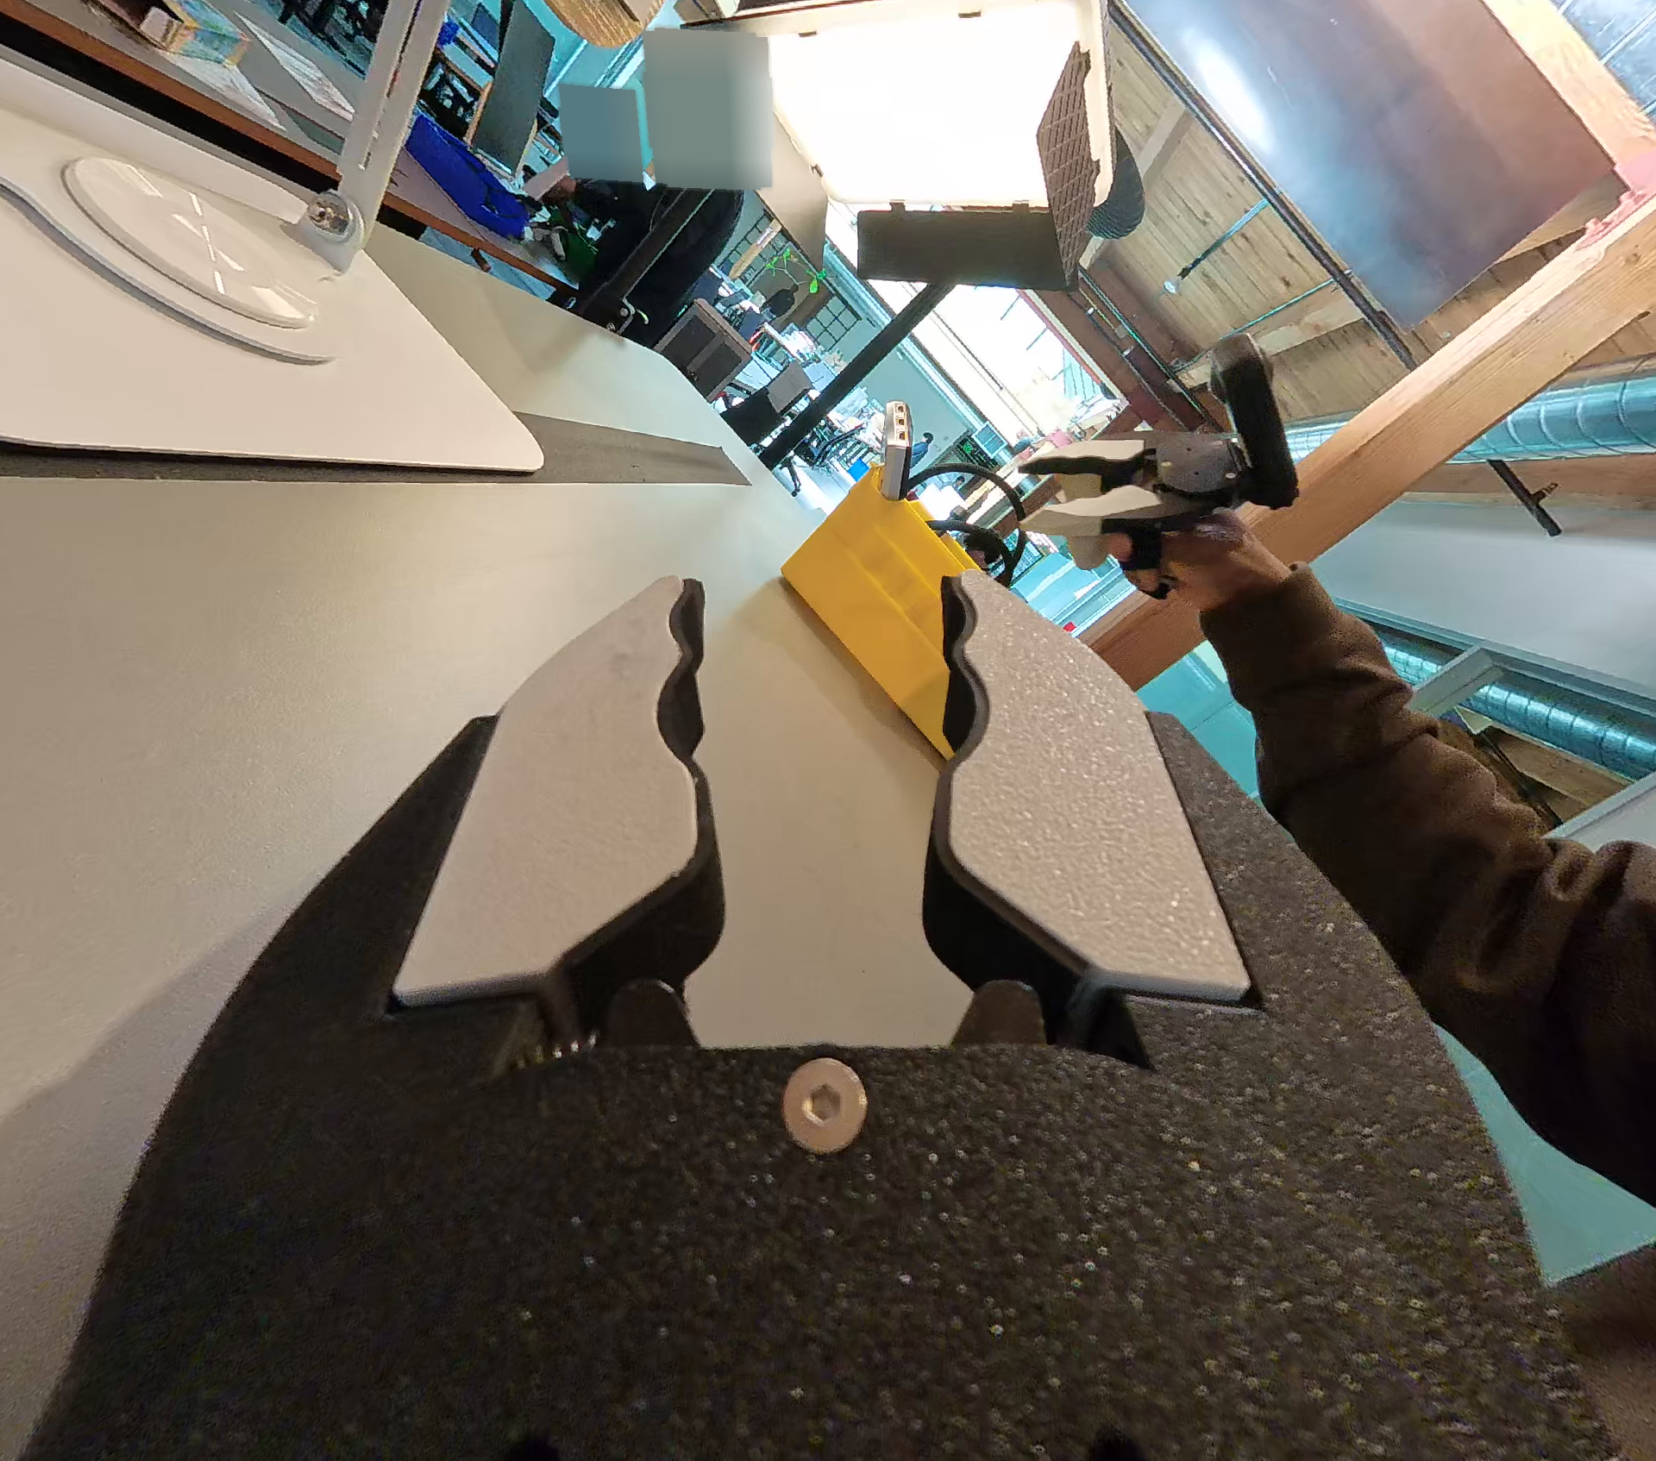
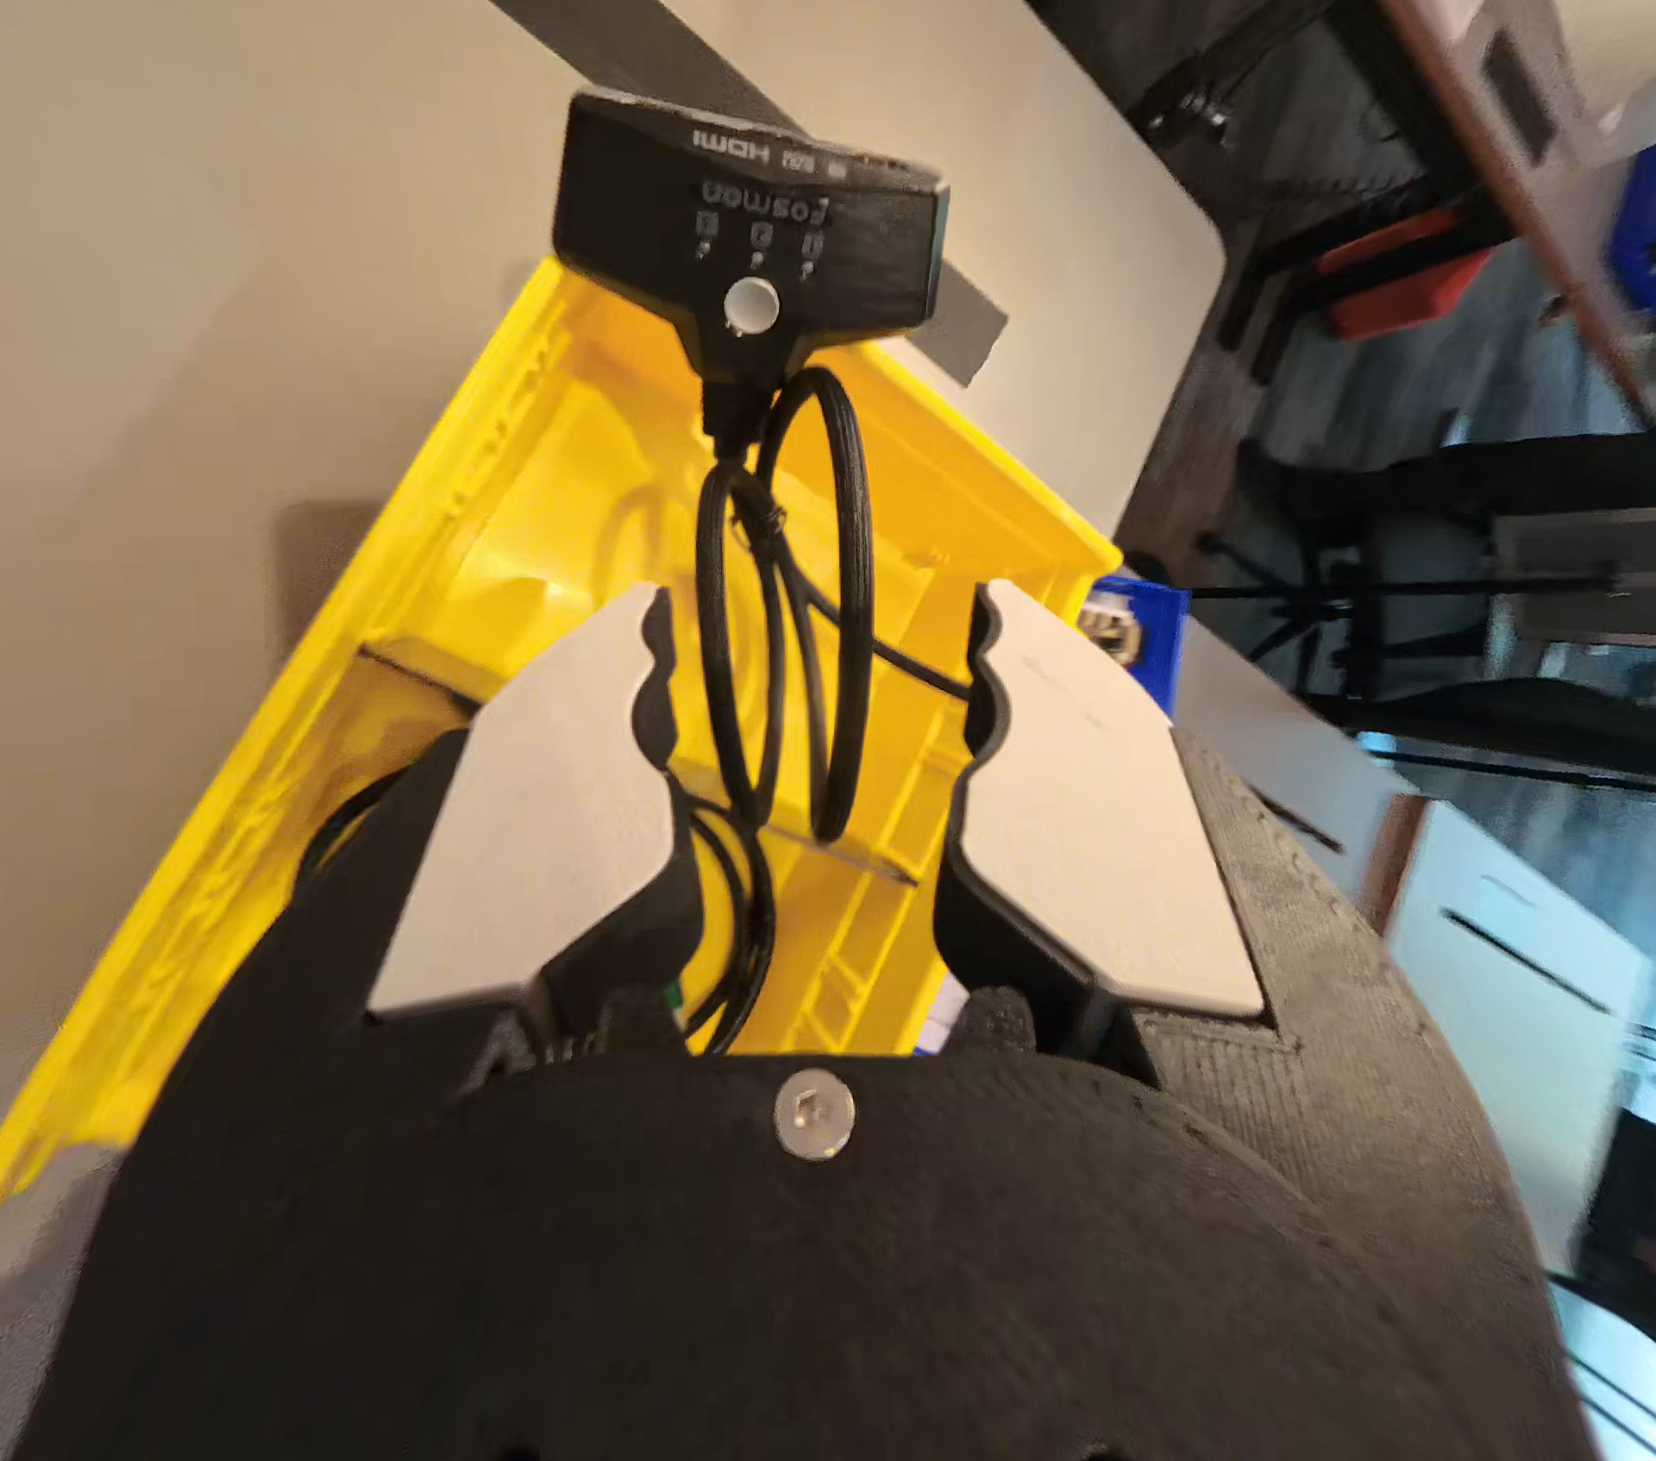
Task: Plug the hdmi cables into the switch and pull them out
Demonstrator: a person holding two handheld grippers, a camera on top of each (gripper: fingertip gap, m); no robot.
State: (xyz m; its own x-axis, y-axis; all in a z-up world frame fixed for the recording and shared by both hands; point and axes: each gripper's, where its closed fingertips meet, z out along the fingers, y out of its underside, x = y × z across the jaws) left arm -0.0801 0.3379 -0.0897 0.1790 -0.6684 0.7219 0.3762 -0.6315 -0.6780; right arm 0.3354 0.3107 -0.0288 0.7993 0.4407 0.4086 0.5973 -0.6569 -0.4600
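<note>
On my table (image 1: 269, 701) I see a white mat (image 1: 269, 387) far left, a lit lamp panel (image 1: 914, 101) beyond, blue bin (image 1: 457, 172) behind.

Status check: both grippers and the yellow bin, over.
Left gripper open, empty, low over table. Right gripper open above yellow bin; black adapter and coiled cable stick up, ungripped.

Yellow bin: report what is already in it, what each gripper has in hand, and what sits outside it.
In: the black switch box and its coiled cable stand in the yellow bin, both rising above the rim. In hand: nothing. The right gripper is open, with the cable loops between its fingers, unpinched. The left gripper is open and bare over the table. Outside: only a white pad.
</note>
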